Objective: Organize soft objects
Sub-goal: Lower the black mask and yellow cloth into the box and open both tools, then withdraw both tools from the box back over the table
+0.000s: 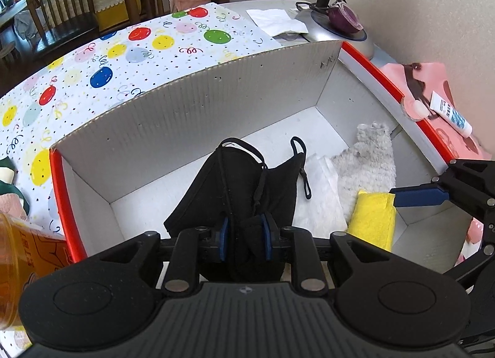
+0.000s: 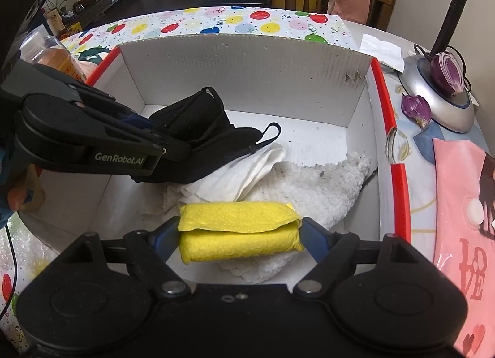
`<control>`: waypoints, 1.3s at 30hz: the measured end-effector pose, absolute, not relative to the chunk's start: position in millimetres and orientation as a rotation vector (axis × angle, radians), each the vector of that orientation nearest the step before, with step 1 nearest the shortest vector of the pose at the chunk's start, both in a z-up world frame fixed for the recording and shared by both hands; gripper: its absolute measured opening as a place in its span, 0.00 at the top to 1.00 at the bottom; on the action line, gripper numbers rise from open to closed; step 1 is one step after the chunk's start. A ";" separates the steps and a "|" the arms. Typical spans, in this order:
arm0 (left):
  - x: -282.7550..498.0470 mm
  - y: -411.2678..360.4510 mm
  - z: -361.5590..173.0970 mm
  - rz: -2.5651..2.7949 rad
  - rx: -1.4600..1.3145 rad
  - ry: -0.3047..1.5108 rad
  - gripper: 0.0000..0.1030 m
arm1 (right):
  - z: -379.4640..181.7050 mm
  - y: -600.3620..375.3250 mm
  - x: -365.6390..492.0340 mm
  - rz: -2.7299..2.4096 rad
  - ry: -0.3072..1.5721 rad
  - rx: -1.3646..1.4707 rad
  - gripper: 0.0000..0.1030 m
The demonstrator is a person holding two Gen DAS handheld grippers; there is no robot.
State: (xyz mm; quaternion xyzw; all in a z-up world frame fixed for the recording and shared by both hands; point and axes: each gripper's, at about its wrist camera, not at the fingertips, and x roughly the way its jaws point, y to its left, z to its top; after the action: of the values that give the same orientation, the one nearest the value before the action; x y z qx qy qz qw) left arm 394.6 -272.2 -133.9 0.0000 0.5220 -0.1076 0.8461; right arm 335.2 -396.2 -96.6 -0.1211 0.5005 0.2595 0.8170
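A white cardboard box with a red rim (image 1: 191,104) (image 2: 247,61) stands on the table. My left gripper (image 1: 246,239) (image 2: 145,129) is shut on a black face mask (image 1: 244,178) (image 2: 198,113), held inside the box above its floor. My right gripper (image 2: 239,235) (image 1: 399,197) grips a folded yellow cloth (image 2: 238,234) (image 1: 372,218) between its blue fingers, low in the box at the near right. A white folded cloth (image 1: 318,200) (image 2: 244,172) and a fluffy white towel (image 1: 368,163) (image 2: 309,184) lie on the box floor.
A balloon-print tablecloth (image 1: 102,58) covers the table behind the box. A lamp base (image 2: 445,104) with a purple onion half (image 2: 448,71) stands at the right, next to a pink bag (image 2: 464,203) and a tube (image 1: 451,113). An orange bottle (image 1: 18,252) is at the left. Chairs stand behind.
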 end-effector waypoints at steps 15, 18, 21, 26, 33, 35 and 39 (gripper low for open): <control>368.8 -266.1 -105.5 -0.280 -0.057 1.019 0.29 | -54.8 -414.7 315.4 0.593 0.977 -0.163 0.11; 357.7 -265.4 -92.8 -0.299 -0.054 0.979 0.29 | -41.4 -419.4 307.0 0.608 0.946 -0.142 0.11; 343.8 -259.3 -77.3 -0.326 -0.066 0.934 0.29 | -25.4 -420.8 295.8 0.624 0.907 -0.144 0.10; 319.4 -245.9 -52.5 -0.344 -0.060 0.867 0.29 | -0.4 -418.1 275.8 0.646 0.844 -0.148 0.06; 281.7 -214.1 -28.7 -0.371 -0.074 0.799 0.29 | 27.0 -404.1 247.8 0.663 0.767 -0.120 0.00; 269.9 -202.8 -23.8 -0.371 -0.088 0.786 0.29 | 32.2 -396.9 240.3 0.674 0.753 -0.112 0.00; 243.1 -178.6 -13.8 -0.367 -0.096 0.755 0.29 | 41.3 -377.2 222.5 0.697 0.725 -0.105 0.00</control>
State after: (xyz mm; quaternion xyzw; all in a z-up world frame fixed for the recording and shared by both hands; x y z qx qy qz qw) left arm 243.1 -178.6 -13.8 -0.0465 0.3662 -0.1781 0.9122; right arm 222.5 -377.2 41.3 -0.0504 0.3470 0.3338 0.8750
